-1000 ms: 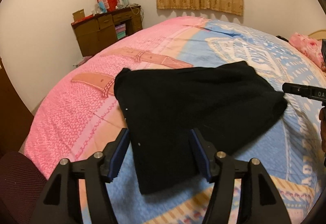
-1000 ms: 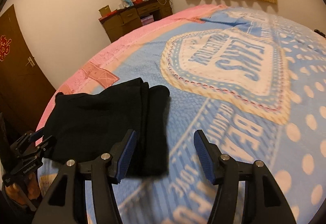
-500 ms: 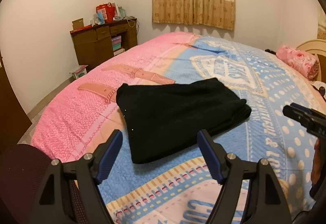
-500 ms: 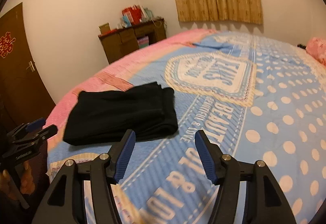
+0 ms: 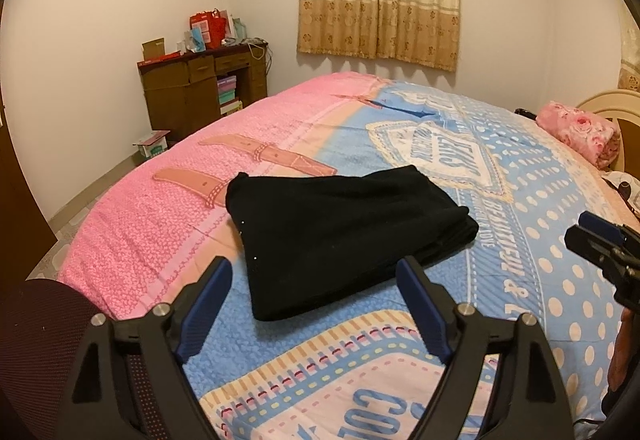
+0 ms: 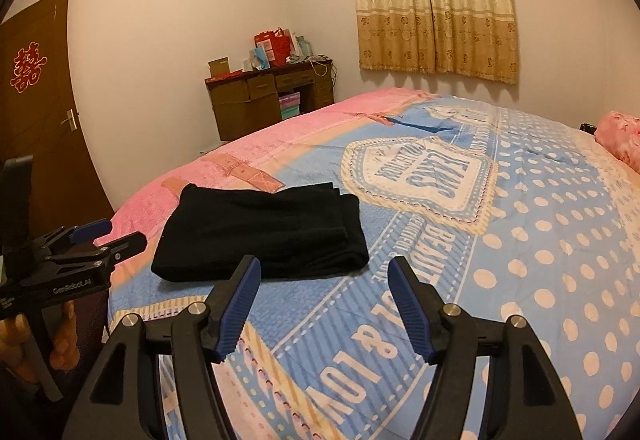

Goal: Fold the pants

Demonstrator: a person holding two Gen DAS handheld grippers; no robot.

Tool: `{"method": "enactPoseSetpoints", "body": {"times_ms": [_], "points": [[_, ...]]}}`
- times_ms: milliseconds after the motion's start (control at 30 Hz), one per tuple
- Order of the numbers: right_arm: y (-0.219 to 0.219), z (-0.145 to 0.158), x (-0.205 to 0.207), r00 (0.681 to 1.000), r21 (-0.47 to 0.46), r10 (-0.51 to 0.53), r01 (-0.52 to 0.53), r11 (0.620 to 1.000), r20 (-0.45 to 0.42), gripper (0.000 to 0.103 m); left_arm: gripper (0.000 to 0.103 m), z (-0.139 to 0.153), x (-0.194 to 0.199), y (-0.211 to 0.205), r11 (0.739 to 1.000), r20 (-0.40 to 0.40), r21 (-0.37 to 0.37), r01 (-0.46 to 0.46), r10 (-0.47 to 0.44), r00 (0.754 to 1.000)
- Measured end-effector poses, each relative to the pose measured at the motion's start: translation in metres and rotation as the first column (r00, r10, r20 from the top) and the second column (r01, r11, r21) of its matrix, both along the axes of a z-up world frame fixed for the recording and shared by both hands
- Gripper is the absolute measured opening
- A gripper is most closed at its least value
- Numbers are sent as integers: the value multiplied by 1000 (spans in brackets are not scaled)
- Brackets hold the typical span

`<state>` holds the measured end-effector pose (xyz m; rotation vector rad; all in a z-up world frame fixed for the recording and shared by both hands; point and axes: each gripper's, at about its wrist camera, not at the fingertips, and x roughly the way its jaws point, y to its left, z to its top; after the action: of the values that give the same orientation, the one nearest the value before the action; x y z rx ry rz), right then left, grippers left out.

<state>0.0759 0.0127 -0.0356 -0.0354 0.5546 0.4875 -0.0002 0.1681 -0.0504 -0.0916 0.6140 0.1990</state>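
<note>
Black folded fabric pants (image 5: pixel 340 236) flat on pink-and-blue printed bedspread (image 5: pixel 540 280). Left gripper (image 5: pixel 314 304) and right gripper (image 6: pixel 324 300) empty, jaws opening. Risk: stray pad snagging top layer, undoing fold.

Pink and blue bedspread (image 5: pixel 160 232), wooden desk (image 5: pixel 188 96), beige curtain (image 6: pixel 432 0), brown door (image 6: pixel 40 100)

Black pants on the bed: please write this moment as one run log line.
pants: folded, lying on bed cover | left claw: opening, nothing between | right claw: opening, nothing between | both short of pants
</note>
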Motion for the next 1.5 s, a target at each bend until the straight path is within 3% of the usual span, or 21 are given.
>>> {"method": "enactPoseSetpoints", "body": {"times_ms": [867,1400,1500], "points": [[16,7,-9,999,-17,30,-30,999,21,68,90,-3,6,11,1000,-37,-26,-18,17,999],[15,12,-10,999,-6,28,-28,1000,34,68,90,4,0,14,999,-5,-14,-40,40,999],[16,12,-10,999,-5,29,-29,1000,34,68,94,5,0,15,999,-5,-13,-44,44,999]]}}
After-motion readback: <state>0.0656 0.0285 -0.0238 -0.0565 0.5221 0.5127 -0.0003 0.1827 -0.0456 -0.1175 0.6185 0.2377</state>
